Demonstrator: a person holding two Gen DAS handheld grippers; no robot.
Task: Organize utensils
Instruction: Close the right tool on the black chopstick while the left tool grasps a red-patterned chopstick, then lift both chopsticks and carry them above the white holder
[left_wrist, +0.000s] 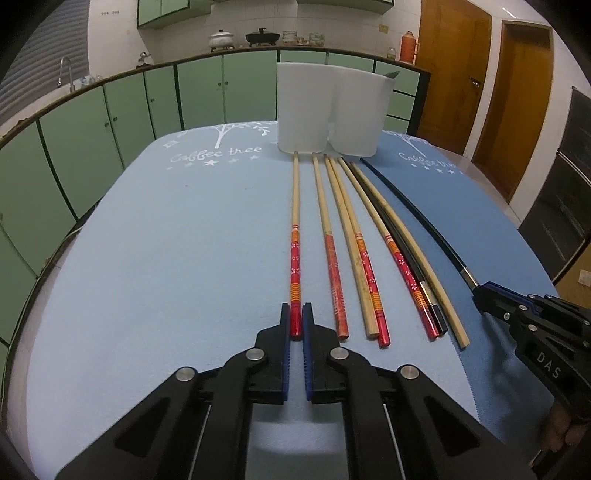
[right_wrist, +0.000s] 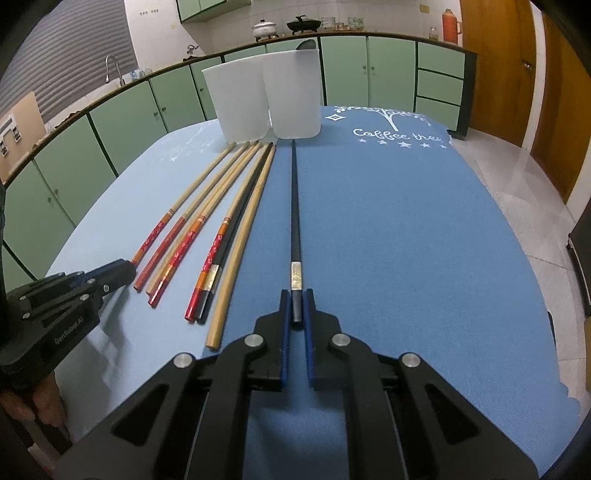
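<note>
Several chopsticks lie side by side on the blue mats, pointing at a white two-compartment holder (left_wrist: 328, 110) (right_wrist: 266, 99). My left gripper (left_wrist: 295, 321) is shut on the red end of the leftmost red-patterned chopstick (left_wrist: 295, 236), which lies on the light mat. It also shows in the right wrist view (right_wrist: 159, 229). My right gripper (right_wrist: 296, 306) is shut on the end of a black chopstick (right_wrist: 294, 206), lying apart on the dark mat; it also shows in the left wrist view (left_wrist: 417, 210). A second black chopstick (right_wrist: 236, 218) lies among the bamboo ones.
A light blue mat (left_wrist: 166, 240) and a dark blue mat (right_wrist: 406, 221) cover the table. Green cabinets (left_wrist: 92, 122) run behind it, with pots on the counter. A wooden door (left_wrist: 450, 74) is at the right. The table edge is close at the left.
</note>
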